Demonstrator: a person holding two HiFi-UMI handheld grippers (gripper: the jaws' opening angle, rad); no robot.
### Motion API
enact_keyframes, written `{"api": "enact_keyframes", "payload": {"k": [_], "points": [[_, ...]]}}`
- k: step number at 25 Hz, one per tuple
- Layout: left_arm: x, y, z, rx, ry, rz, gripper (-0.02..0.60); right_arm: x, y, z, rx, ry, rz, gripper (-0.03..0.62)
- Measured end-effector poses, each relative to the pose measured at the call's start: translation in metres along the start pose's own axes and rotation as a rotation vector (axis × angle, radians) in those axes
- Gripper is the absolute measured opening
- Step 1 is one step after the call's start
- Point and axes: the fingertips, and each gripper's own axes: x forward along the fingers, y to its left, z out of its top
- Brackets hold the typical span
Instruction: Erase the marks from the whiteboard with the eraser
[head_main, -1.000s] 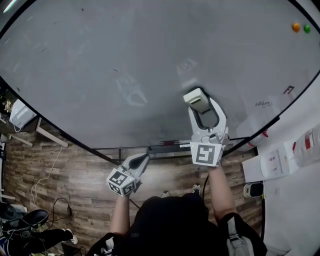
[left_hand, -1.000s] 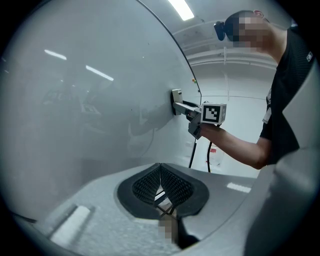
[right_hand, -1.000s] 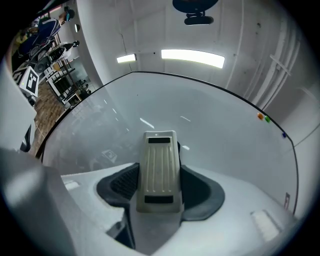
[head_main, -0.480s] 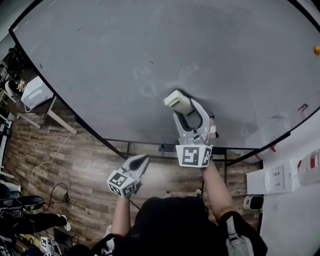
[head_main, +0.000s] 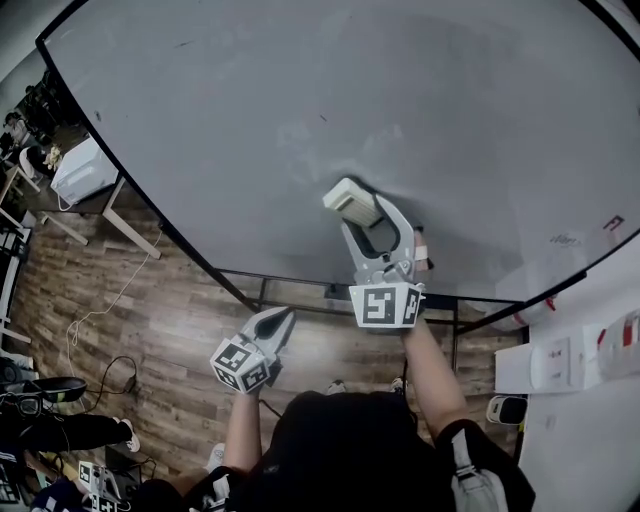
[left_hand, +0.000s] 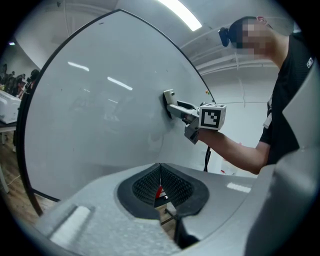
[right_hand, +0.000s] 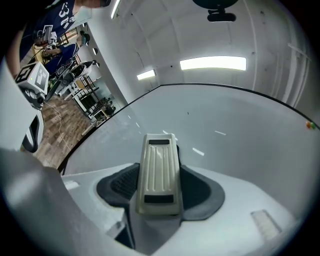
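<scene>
A large whiteboard (head_main: 300, 90) fills the upper head view, with faint smudged marks (head_main: 300, 140) left of the eraser. My right gripper (head_main: 360, 205) is shut on a cream ribbed eraser (head_main: 350, 200) pressed flat against the board. In the right gripper view the eraser (right_hand: 159, 172) sits between the dark pads. The left gripper view catches the eraser (left_hand: 169, 99) against the board (left_hand: 90, 115). My left gripper (head_main: 278, 322) hangs below the board's lower edge, shut with nothing in it; its jaws (left_hand: 160, 185) meet.
The board stands on a black frame (head_main: 300, 290) over wood flooring. A white cabinet (head_main: 560, 370) stands at the right and a white table (head_main: 85, 170) at the left. Cables (head_main: 110, 380) lie on the floor lower left.
The right gripper has slid the eraser leftward across the board, over the faint marks. The head view has shifted too. The left gripper has stayed low and shut.
</scene>
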Motion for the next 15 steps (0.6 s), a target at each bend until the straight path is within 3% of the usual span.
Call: {"api": "enact_keyframes", "payload": {"k": [4,9,15], "points": [[0.008,-0.009,0.009,-0.001,-0.018,-0.030,0.012,-0.005,-0.005,-0.004,-0.024,0.017,-0.011,0.256],[0.017,-0.017,0.014,-0.035,-0.034,-0.072,0.012,-0.028,-0.040,-0.026,-0.044,0.065,-0.100,0.256],[0.038,-0.032,0.013,-0.019,-0.024,-0.135,0.011,-0.061,-0.081,-0.061,-0.023,0.148,-0.189,0.256]]}}
